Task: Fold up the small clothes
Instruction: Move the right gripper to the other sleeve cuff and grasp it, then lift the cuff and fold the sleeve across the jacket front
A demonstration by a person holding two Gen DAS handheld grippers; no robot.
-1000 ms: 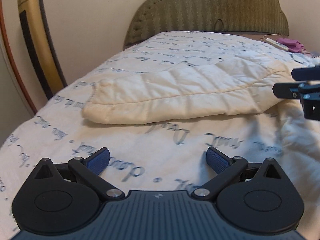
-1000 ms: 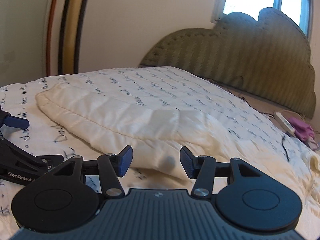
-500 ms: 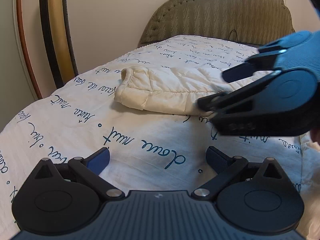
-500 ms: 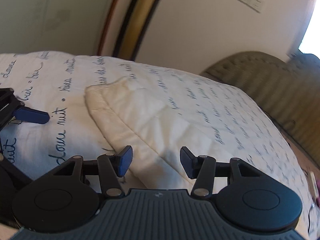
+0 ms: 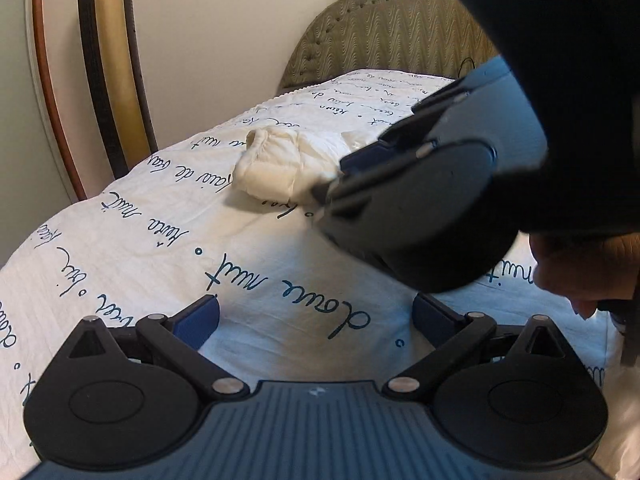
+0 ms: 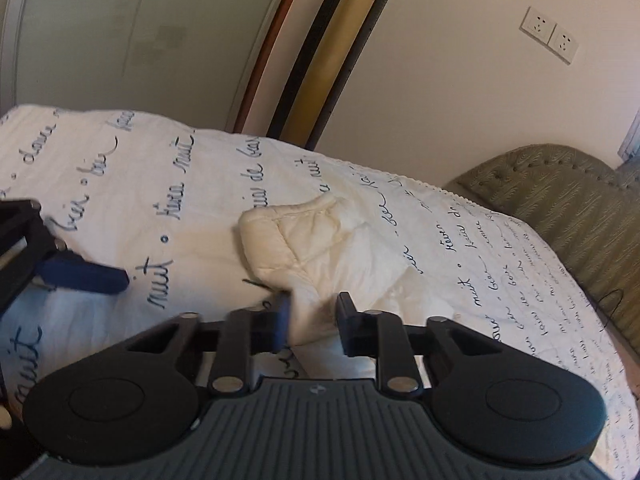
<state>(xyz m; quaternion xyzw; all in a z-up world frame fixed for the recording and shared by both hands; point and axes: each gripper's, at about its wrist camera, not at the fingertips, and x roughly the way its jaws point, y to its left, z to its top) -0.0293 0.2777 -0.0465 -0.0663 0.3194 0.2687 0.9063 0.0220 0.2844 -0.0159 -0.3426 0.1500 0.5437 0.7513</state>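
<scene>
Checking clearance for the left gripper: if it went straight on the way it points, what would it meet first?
Probably the white bedspread with blue script, just past the left gripper: its open jaws hold nothing. The right gripper crosses above that line; depth unclear.

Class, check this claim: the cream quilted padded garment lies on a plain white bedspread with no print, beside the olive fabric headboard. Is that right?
Not quite. The white bedspread carries dark handwritten script, as the right wrist view shows. The cream quilted padded garment does lie on it, near the olive fabric headboard.
</scene>
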